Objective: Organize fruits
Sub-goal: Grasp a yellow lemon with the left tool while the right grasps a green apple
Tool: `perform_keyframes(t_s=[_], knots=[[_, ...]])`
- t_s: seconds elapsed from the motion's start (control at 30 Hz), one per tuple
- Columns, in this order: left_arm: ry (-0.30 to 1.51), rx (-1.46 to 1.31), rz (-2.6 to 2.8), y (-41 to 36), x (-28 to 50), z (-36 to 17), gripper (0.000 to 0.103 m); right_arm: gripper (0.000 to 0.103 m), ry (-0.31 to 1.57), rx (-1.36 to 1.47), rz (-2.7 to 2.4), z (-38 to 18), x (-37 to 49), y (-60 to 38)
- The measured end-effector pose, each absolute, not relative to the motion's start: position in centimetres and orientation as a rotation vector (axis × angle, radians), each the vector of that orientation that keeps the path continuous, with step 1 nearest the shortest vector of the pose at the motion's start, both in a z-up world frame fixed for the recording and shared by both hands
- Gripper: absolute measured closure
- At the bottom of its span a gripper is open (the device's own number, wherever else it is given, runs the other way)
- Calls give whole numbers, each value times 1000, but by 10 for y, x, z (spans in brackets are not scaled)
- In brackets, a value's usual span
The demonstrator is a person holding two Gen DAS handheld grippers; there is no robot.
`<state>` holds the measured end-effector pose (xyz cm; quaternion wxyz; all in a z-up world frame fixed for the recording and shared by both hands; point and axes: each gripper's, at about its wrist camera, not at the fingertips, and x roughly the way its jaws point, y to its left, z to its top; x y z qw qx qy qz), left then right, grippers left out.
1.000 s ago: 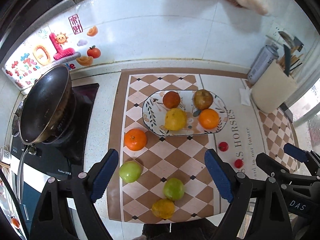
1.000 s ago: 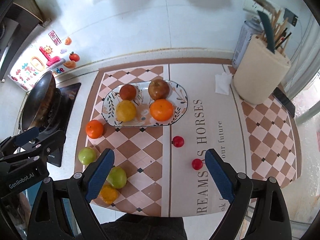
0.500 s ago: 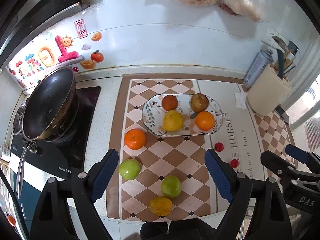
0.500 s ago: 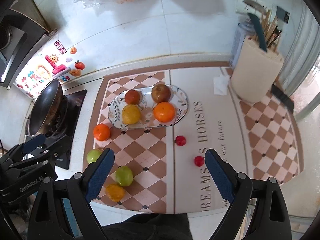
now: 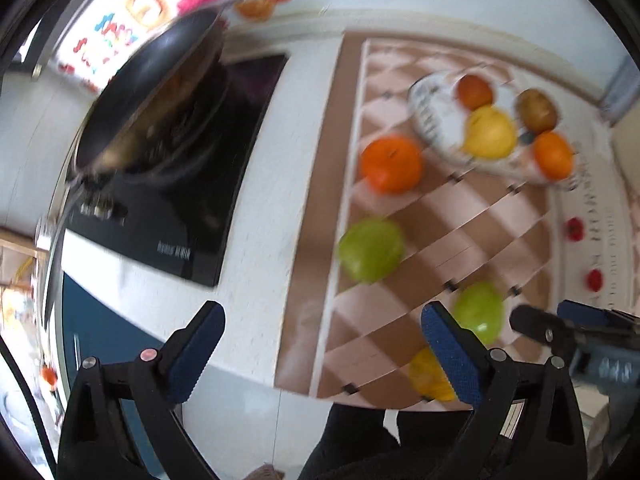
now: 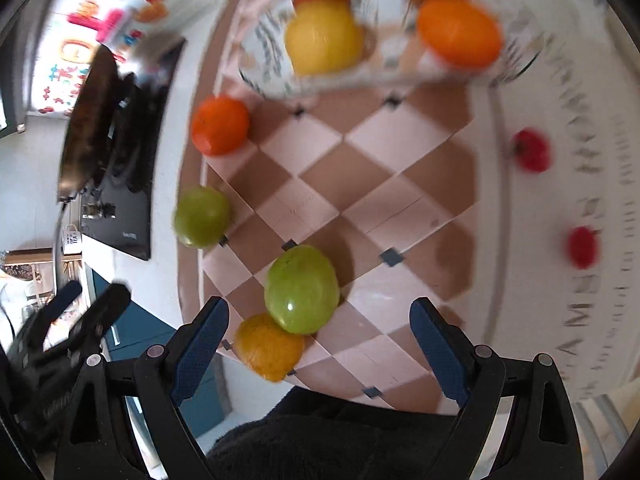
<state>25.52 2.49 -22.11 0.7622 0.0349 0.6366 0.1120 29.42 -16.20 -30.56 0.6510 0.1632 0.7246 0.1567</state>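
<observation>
Both grippers gaped wide and empty: the right gripper (image 6: 319, 326) framed a green fruit (image 6: 301, 289) at lower centre, the left gripper (image 5: 322, 338) over bare worktop (image 5: 256, 280). The plate (image 6: 268, 80) sat at the top.

Four fruits (image 6: 324, 36) sit on the plate (image 6: 264, 76) (blurred); orange (image 6: 220, 124), two green (image 6: 301, 289), one yellowish lie loose on the mat

Motion blur left little readable. On the checkered mat (image 6: 580, 312), right of the green fruit (image 6: 301, 289), large letters "A M" showed; the rest, and the stove's (image 5: 176, 216) small white brand mark, were illegible.
</observation>
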Motion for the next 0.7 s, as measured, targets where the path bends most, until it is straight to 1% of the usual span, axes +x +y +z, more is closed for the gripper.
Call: perform_keyframes(t_s=[0.03, 0.1, 0.23, 0.33, 0.5, 0.7], knots=[[1404, 62, 254, 29, 254, -227, 2, 10, 1673, 383, 366, -316, 296, -157], [1445, 13, 272, 38, 250, -237, 2, 18, 1705, 395, 376, -328, 300, -151], [1522, -92, 291, 47, 242, -258, 3, 38, 1739, 344, 409, -347, 302, -136], [1561, -173, 258, 43, 239, -268, 3, 46, 1719, 310, 440, -342, 302, -133], [1632, -204, 128, 13, 238, -287, 3, 46, 1682, 241, 385, -332, 304, -163], [1714, -71, -13, -35, 237, -311, 2, 46, 1675, 191, 307, -326, 292, -221]])
